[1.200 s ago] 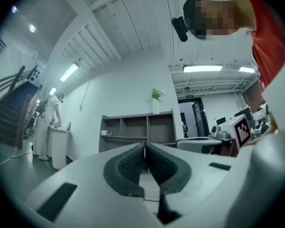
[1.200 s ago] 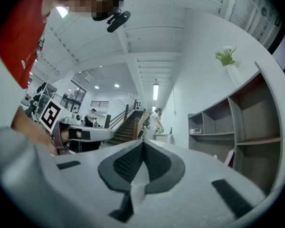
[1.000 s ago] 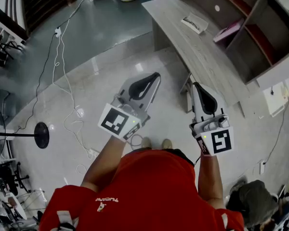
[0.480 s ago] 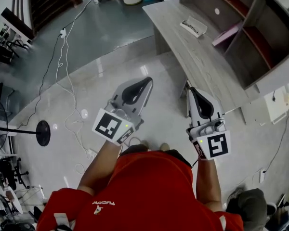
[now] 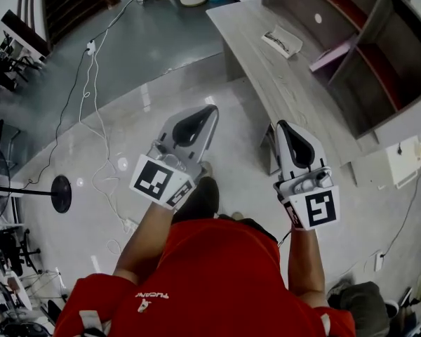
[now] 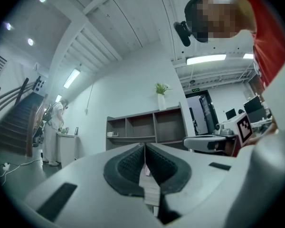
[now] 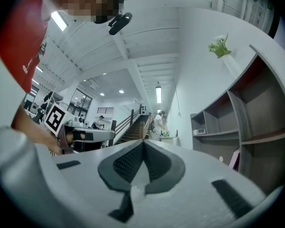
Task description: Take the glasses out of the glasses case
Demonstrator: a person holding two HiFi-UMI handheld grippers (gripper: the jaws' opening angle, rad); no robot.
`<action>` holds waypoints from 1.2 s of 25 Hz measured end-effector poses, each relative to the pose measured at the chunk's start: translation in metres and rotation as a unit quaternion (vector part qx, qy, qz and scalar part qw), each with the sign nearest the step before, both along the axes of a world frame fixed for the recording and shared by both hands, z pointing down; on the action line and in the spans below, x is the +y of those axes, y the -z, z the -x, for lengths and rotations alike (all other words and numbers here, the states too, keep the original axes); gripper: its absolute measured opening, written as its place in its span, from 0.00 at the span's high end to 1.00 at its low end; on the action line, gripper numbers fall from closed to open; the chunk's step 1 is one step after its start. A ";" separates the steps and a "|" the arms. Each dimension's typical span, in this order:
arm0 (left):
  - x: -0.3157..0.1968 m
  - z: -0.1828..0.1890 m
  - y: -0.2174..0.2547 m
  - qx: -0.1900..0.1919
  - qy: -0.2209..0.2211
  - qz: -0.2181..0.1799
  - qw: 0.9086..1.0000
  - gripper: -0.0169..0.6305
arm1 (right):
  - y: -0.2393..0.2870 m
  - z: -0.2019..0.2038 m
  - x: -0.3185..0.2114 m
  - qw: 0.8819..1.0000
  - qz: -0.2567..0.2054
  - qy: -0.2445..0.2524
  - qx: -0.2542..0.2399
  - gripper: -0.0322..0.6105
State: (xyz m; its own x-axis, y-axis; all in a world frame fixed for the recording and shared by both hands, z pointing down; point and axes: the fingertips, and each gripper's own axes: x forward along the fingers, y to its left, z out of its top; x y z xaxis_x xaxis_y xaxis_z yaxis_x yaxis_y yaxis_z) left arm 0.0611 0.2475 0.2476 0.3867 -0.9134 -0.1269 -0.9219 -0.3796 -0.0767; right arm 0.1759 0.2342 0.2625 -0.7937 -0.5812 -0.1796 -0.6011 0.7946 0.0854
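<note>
While the two grippers are held side by side above the glossy floor [image 5: 147,118], the glasses case [image 5: 282,39] is seen lying on the grey wooden desk [image 5: 295,97]. It is placed toward the desk's far end, nearer the back edge that meets the shelf unit [image 5: 379,62] than the front edge. The case appears to be lying open, though what lies in it cannot be made out. A pink flat item [image 5: 330,53] is propped just beyond it, at the foot of the shelf unit.

The left gripper [image 5: 209,112] is pointed toward the front edge of the desk, well apart from it. Its jaws are pressed together at the tips, and nothing is gripped between them. The right gripper [image 5: 282,126] is held just beside the desk's near end. Its jaws are likewise brought together on nothing. Both grippers are kept well apart from the case. White cables [image 5: 91,111] are strewn across the floor to the left.
</note>
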 end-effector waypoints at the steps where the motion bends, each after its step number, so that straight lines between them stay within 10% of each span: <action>1: -0.007 0.003 0.000 0.002 -0.001 -0.002 1.000 0.95 | -0.001 0.003 -0.006 1.000 0.002 -0.001 0.004 0.94; 30: -0.308 0.188 -0.025 0.034 -0.158 0.012 0.987 0.95 | -0.021 0.159 -0.293 0.975 0.037 -0.195 0.101 0.94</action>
State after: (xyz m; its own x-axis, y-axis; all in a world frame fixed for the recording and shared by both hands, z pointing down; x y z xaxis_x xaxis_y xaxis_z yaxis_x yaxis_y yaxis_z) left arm -0.1273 -0.0609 0.2730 0.6438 -0.7520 -0.1415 -0.7603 -0.6496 -0.0066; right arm 0.0164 -0.0589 0.2832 -0.5249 -0.8511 0.0120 -0.8353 0.5178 0.1850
